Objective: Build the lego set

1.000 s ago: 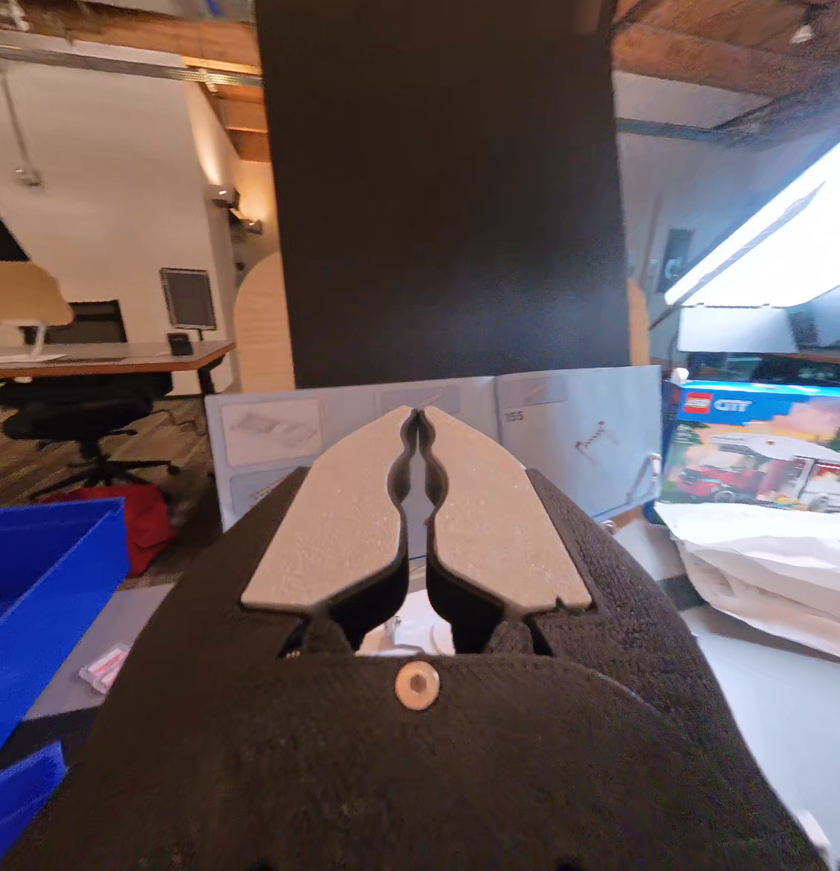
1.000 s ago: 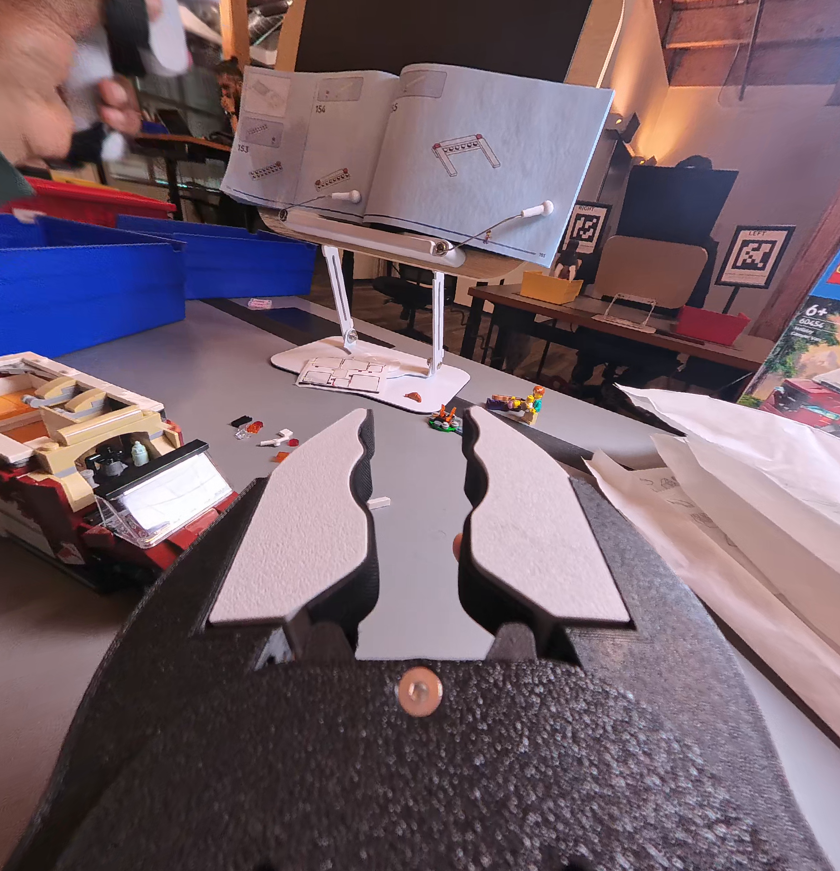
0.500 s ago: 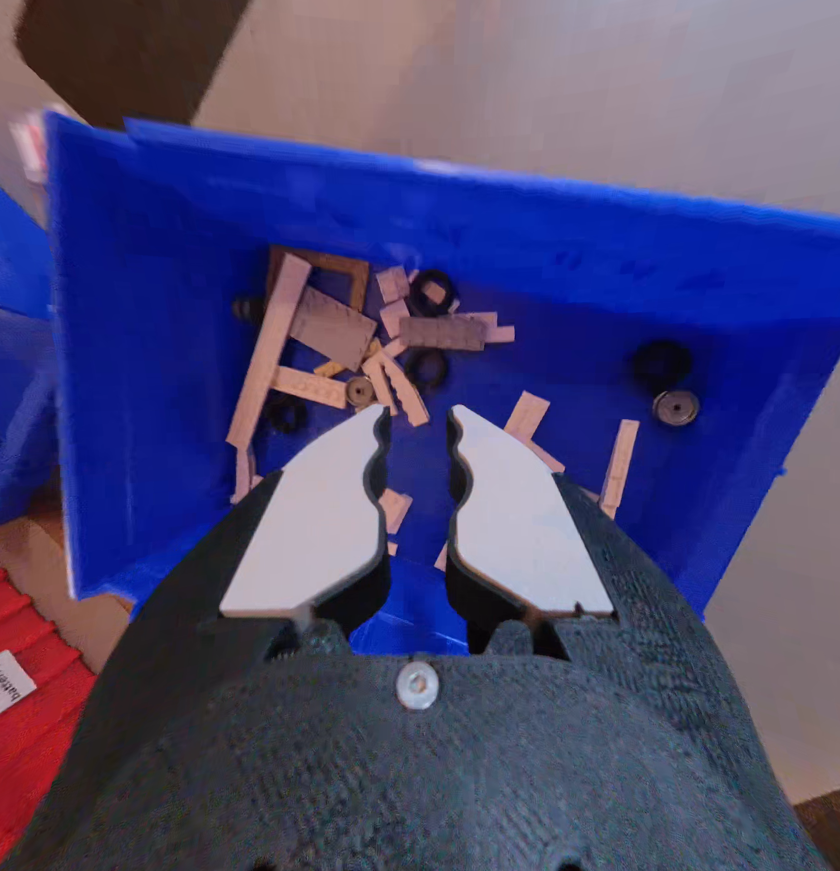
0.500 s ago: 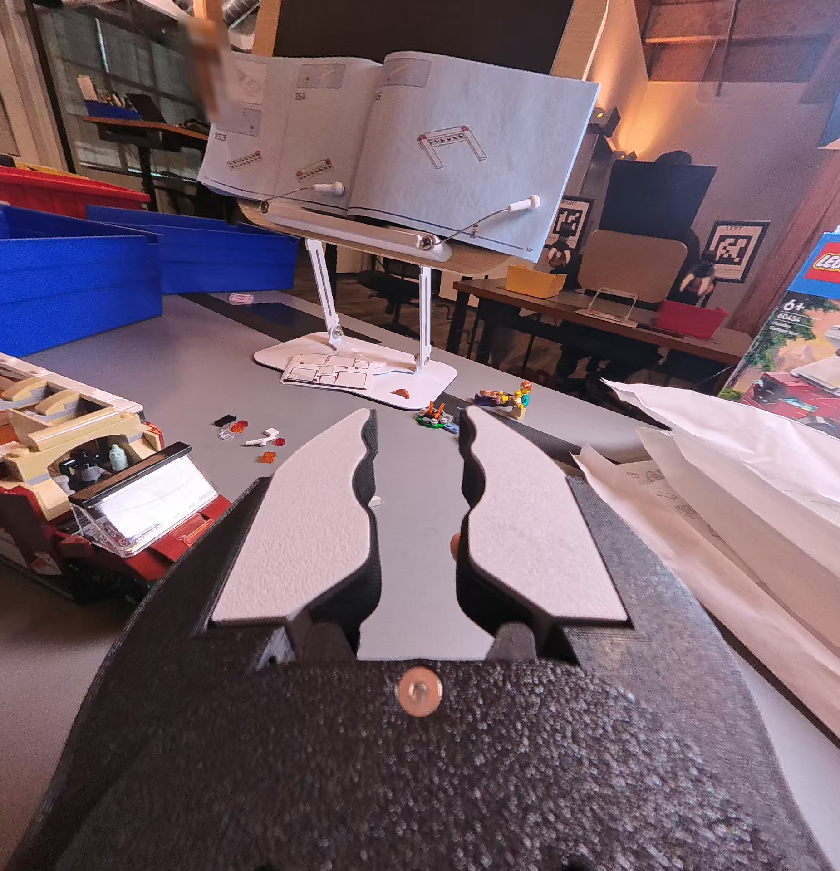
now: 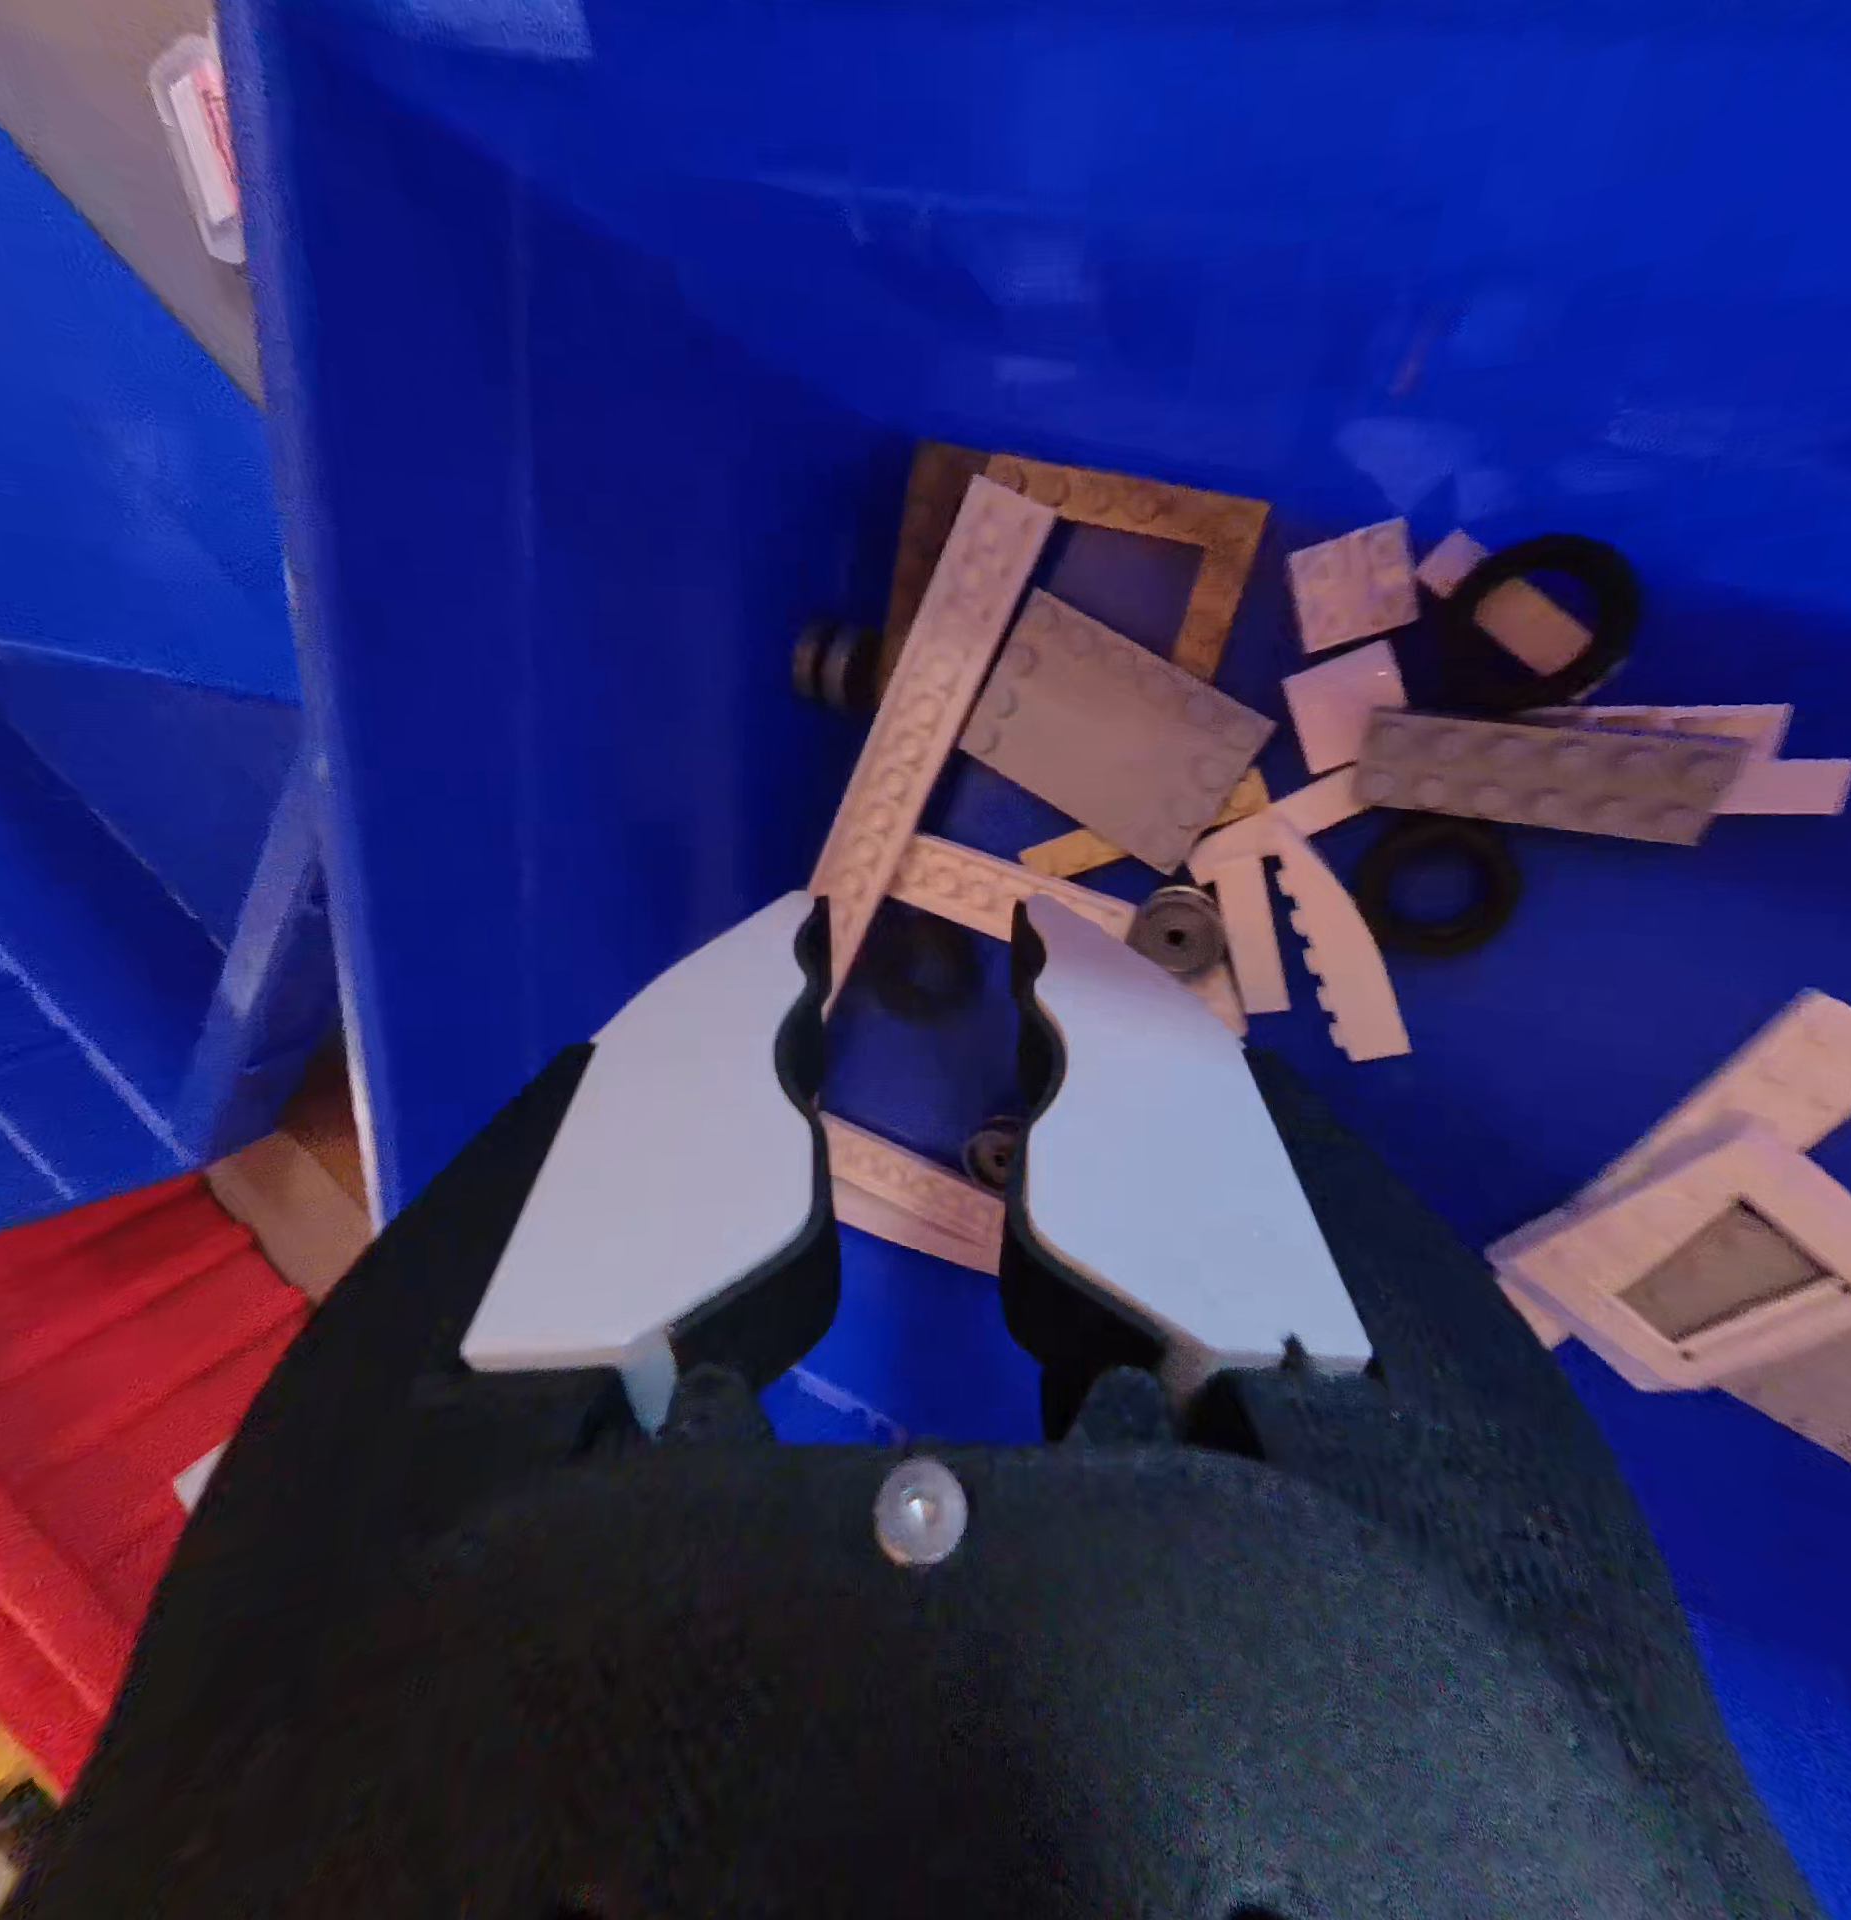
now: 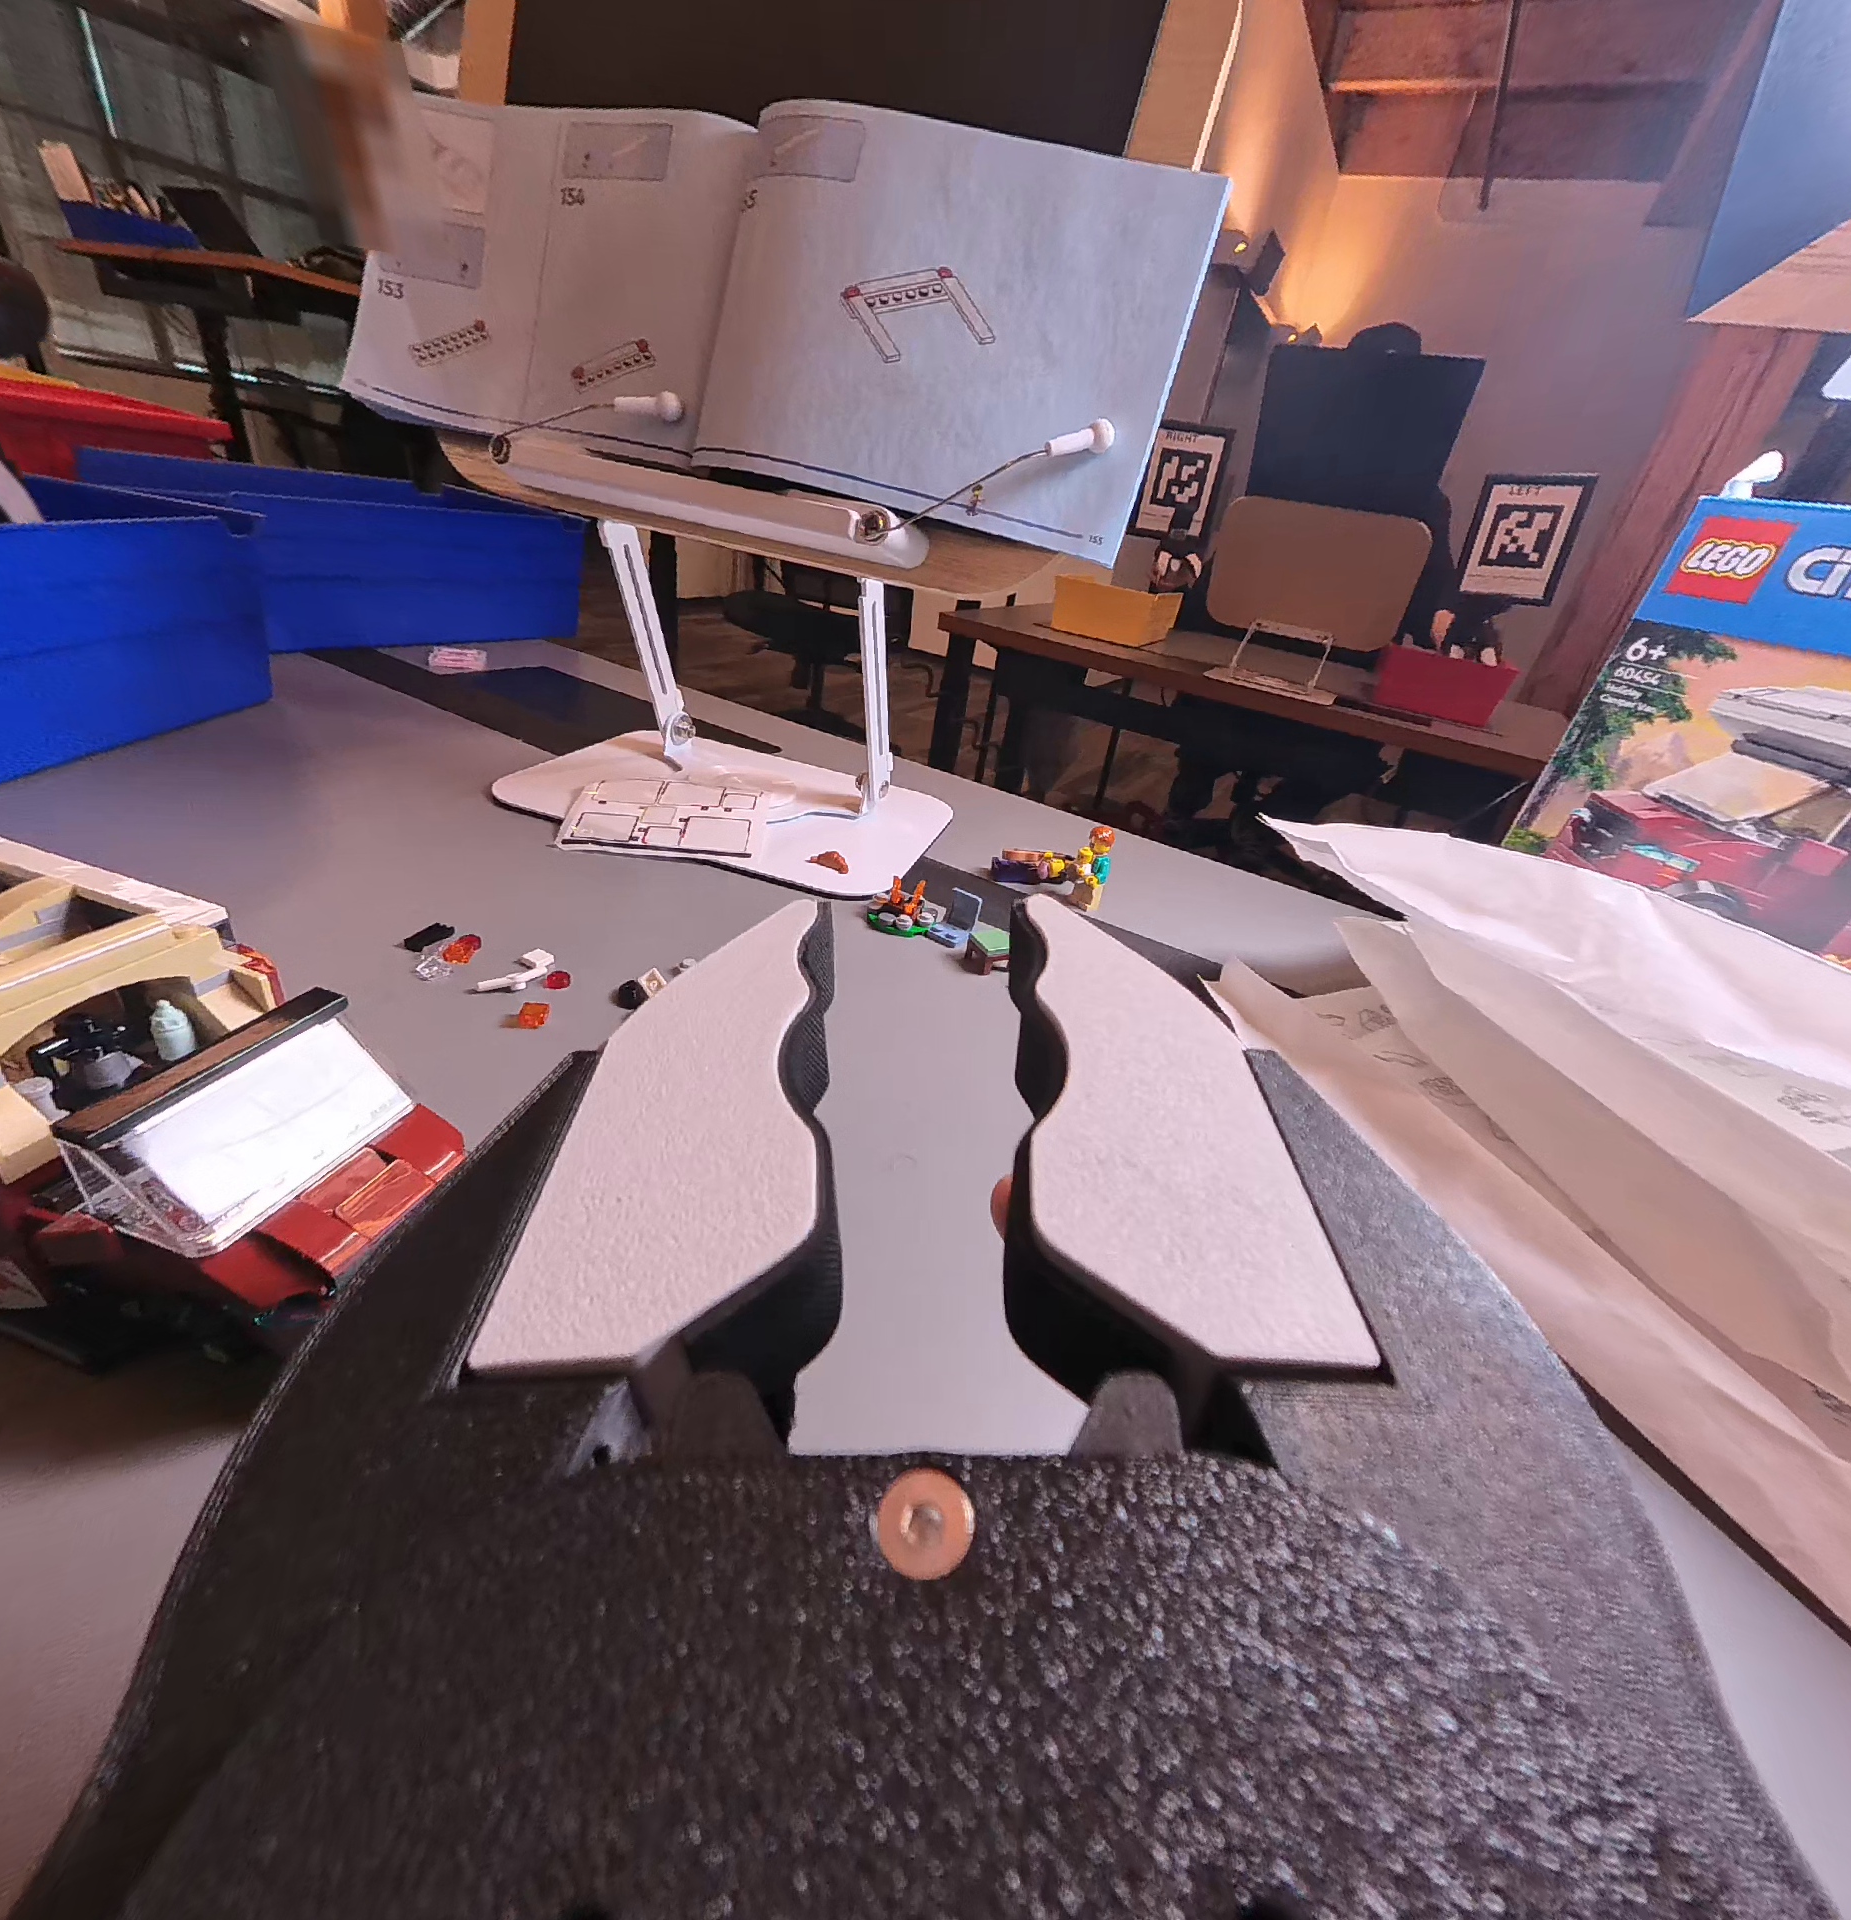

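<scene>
blue bin (image 5: 1108, 260) of loose bricks under left tongs (image 5: 916, 925), parted, bare; right tongs (image 6: 916, 920) parted over grey table (image 6: 360, 831), bare

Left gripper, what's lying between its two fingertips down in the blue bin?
In the left wrist view, the open left gripper frames a black tyre on the blue bin floor.

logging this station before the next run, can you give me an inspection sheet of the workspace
surface: grey table, much of it bare.
job's things: blue bin of loose plates and tyres; part-built red van; open booklet on a white stand.
clutter: small loose pieces; white paper bags; set box.
grippers: left gripper open over the bin; right gripper open, nothing between its fingers.
cables: nothing seen.
surroundings: desks, red bins.
</scene>
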Tool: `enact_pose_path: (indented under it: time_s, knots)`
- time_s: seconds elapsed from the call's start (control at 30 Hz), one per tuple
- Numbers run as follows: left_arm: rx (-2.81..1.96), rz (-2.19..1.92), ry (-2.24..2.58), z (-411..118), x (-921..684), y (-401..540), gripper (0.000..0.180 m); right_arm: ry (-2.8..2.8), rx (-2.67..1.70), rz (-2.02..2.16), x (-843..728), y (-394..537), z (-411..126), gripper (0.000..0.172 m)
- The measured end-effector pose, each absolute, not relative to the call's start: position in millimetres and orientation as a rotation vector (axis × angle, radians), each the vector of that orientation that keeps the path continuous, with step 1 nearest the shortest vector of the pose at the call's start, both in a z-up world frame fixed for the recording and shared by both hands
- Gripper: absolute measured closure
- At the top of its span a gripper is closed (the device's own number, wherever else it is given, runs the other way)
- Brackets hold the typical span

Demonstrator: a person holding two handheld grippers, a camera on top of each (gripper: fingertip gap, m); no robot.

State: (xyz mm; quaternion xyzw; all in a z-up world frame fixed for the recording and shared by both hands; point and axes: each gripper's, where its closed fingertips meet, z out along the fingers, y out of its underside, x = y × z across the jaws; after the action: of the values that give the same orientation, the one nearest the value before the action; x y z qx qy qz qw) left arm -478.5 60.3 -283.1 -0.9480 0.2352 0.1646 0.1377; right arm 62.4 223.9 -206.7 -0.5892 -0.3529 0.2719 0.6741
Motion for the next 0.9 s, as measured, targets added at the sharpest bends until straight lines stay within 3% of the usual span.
enact_pose_path:
  time_s: [0.13, 0.53, 0.9]
  knots:
    - [-2.798, 0.531, 0.857, -302, -491, 69, 0.143, -0.802, -1.323, 0.615, 62, 223, -207, 0.14]
    - [-2.844, 0.318, 0.897, -300, -478, 60, 0.178, -0.826, -1.324, 0.632, 60, 221, -209, 0.141]
    - [-2.811, -0.66, 0.758, -271, -395, 12, 0.179, -0.846, -1.318, 0.622, 58, 218, -210, 0.142]
